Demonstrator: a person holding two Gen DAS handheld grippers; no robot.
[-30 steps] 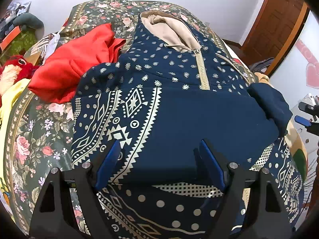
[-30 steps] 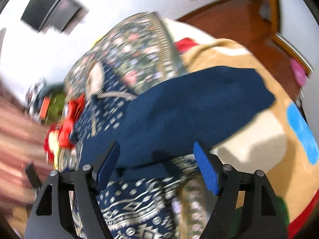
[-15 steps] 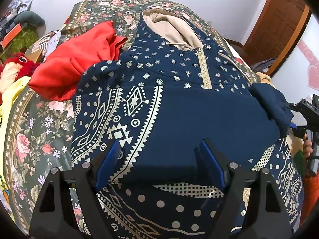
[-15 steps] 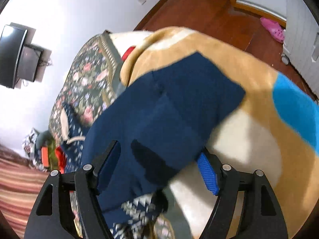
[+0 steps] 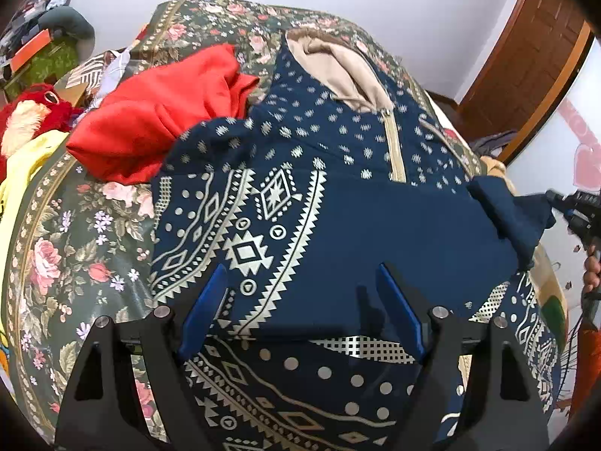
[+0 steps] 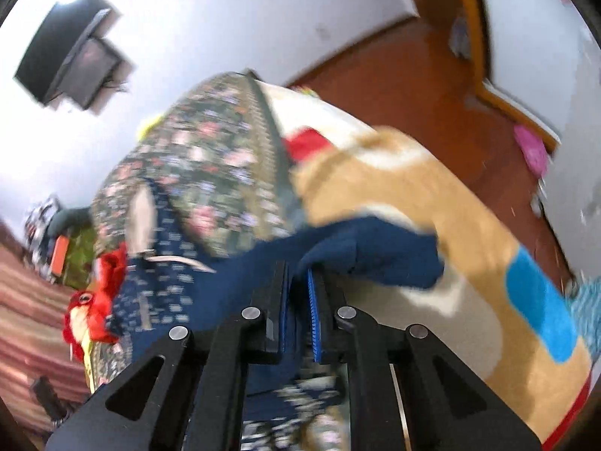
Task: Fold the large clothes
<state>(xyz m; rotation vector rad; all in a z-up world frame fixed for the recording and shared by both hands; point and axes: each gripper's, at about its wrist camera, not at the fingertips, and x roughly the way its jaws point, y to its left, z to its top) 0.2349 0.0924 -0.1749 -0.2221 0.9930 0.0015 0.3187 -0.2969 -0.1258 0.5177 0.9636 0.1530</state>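
A bed [image 5: 86, 225] fills the room's middle, spread with a dark green cover printed with pink roses and a gold-dotted border; white walls rise behind it, a brown wooden door [image 5: 526, 60] stands at the far right, and the right wrist view shows a red-brown wooden floor [image 6: 405, 90] and a dark screen [image 6: 71, 49] mounted on the wall. Beside the floral cover lies a tan blanket [image 6: 413, 195] with cream and blue patches. Spread over the bed is the large navy hooded jacket [image 5: 319, 143], printed with cream dots and geometric bands, its beige-lined hood toward the far wall and its zipper running down the middle; one plain navy sleeve [image 5: 413, 233] is folded across the body. A crumpled red garment [image 5: 161, 112] lies just left of the jacket, touching its shoulder, with a red plush toy [image 5: 33, 112] and a yellow cloth [image 5: 22, 165] at the bed's left edge. The left gripper [image 5: 300, 308] hovers over the folded sleeve with its blue-padded fingers spread wide, holding nothing. The right gripper [image 6: 298, 312] has its fingers pressed close together, pinching the sleeve's cuff end [image 6: 375, 255] at the jacket's right side above the tan blanket; this view is motion-blurred. No writing can be read anywhere.
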